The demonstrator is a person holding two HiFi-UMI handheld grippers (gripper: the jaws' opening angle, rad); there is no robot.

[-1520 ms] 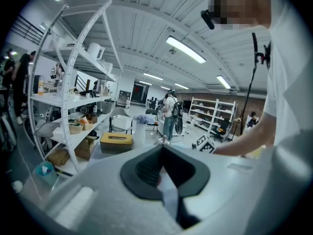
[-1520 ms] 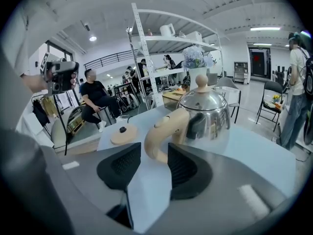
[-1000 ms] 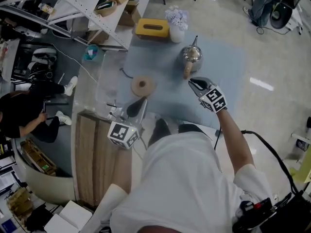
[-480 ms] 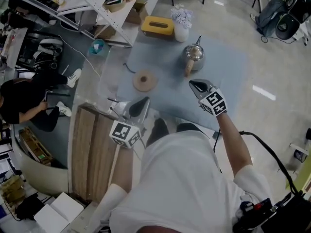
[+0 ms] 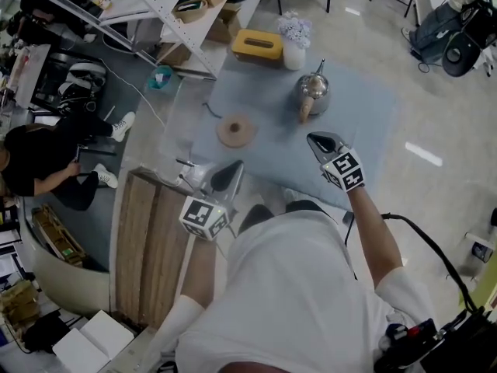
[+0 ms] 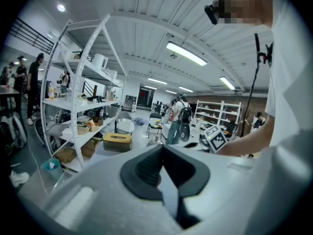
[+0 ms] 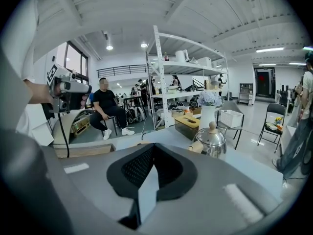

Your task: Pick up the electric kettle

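Note:
The steel electric kettle (image 5: 313, 93) with a pale wooden handle stands on the blue-grey tabletop (image 5: 357, 130); it also shows just past my right jaws (image 7: 211, 140). Its round base (image 5: 236, 130) lies apart to the left. My right gripper (image 5: 320, 140) hovers short of the kettle, pointing at it, shut with nothing between the pads (image 7: 153, 146). My left gripper (image 5: 225, 177) hangs over the table's near left edge, well away from the kettle, and its jaws (image 6: 162, 147) meet at the tips, empty.
A yellow tissue box (image 5: 258, 47) and a white vase of flowers (image 5: 295, 41) stand at the table's far edge. White shelving (image 5: 178, 22) runs along the left. A wooden bench (image 5: 151, 247) lies at near left, and a seated person (image 5: 39, 173) beyond it.
The left gripper has slid a little along the table's near edge and the right one has risen slightly. The kettle and its base have not moved.

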